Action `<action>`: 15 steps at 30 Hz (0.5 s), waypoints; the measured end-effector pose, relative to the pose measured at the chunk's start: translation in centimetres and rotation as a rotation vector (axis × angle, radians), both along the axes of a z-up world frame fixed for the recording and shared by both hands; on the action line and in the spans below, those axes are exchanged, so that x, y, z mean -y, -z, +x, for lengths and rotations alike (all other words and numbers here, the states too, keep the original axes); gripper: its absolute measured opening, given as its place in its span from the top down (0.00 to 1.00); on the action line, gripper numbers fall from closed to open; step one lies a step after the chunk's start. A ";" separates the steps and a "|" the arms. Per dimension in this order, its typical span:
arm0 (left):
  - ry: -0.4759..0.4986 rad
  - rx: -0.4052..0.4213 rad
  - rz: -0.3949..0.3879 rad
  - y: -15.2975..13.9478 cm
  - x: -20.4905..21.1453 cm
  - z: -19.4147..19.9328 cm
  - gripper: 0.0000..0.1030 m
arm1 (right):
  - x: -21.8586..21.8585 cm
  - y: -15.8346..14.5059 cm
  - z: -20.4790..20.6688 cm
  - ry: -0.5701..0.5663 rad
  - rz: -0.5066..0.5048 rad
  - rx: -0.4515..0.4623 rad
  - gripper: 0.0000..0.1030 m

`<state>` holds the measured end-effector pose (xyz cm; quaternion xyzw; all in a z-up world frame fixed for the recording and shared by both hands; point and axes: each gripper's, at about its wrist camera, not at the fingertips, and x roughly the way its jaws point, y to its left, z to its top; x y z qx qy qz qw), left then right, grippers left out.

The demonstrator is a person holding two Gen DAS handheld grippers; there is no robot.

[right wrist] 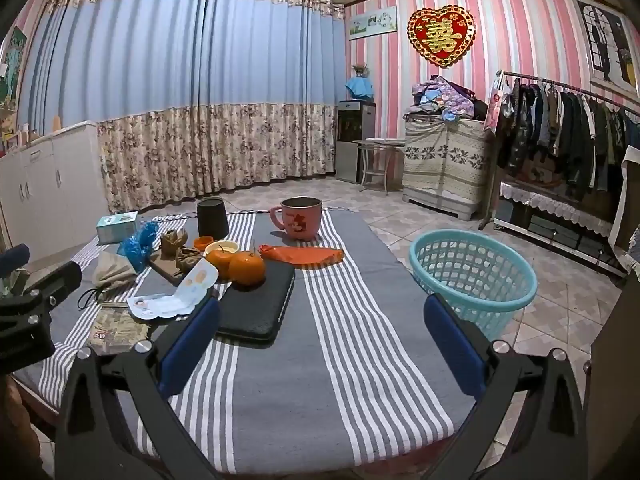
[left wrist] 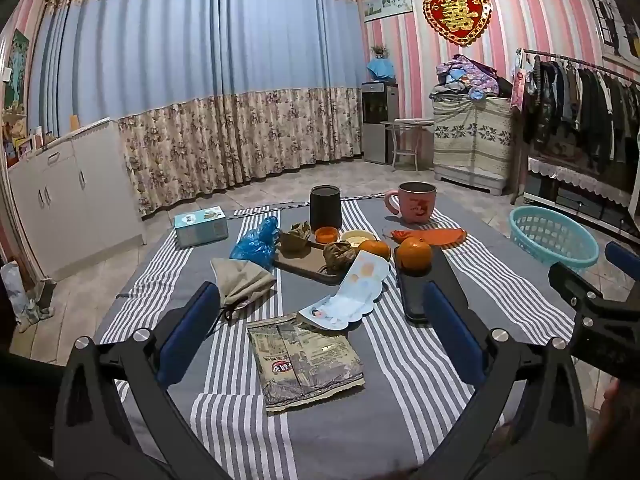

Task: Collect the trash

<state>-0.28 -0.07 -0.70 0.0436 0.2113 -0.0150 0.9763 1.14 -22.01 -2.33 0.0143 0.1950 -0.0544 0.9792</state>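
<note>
Here both claws hang over the near edge of the striped tablecloth (left wrist: 400, 360), tipped gently downward toward the table and level side to side.

The left gripper (left wrist: 320, 336) stands spread as wide as it goes and holds nothing. Right between its blue pads (left wrist: 188, 332), flat on the cloth, lies a printed snack wrapper (left wrist: 306, 364). Just past the fingertips a pale blue-and-white paper packet (left wrist: 352, 296) rests partly folded up. Ahead and to the left of the claw sit a crumpled beige pouch (left wrist: 242, 280) and a blue plastic bag (left wrist: 256, 242); straight ahead is a brown tray (left wrist: 304, 266) with two crumpled brown paper wads (left wrist: 340, 256) on it. Beside the right finger lies a black case (left wrist: 416, 292) with an orange (left wrist: 415, 254) on top.

The right gripper (right wrist: 322, 336) is likewise fully spread and empty, with only bare cloth between its fingers. The black case (right wrist: 256, 304) lies just ahead of its left finger, the orange (right wrist: 247, 267) on it. Farther ahead an orange wrapper (right wrist: 302, 255) lies flat, and beyond that stands a pink mug (right wrist: 300, 218). The light blue basket (right wrist: 474, 276) sits off the table's edge, just past the right fingertip and to its right.

Each claw shows at the edge of the other's view, so the two hands are held side by side, well apart from every object.
</note>
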 end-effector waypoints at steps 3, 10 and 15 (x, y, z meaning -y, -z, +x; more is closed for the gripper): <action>-0.002 0.004 0.001 0.1 0.1 -0.1 0.05 | 0.0 0.0 0.0 0.000 0.000 0.001 0.04; -0.003 0.009 -0.001 -0.1 0.2 -0.1 0.05 | 0.2 0.2 0.0 0.001 -0.005 -0.001 0.04; -0.002 0.005 -0.011 -0.1 0.4 -0.3 0.05 | 0.3 0.2 -0.1 0.004 -0.023 0.004 0.04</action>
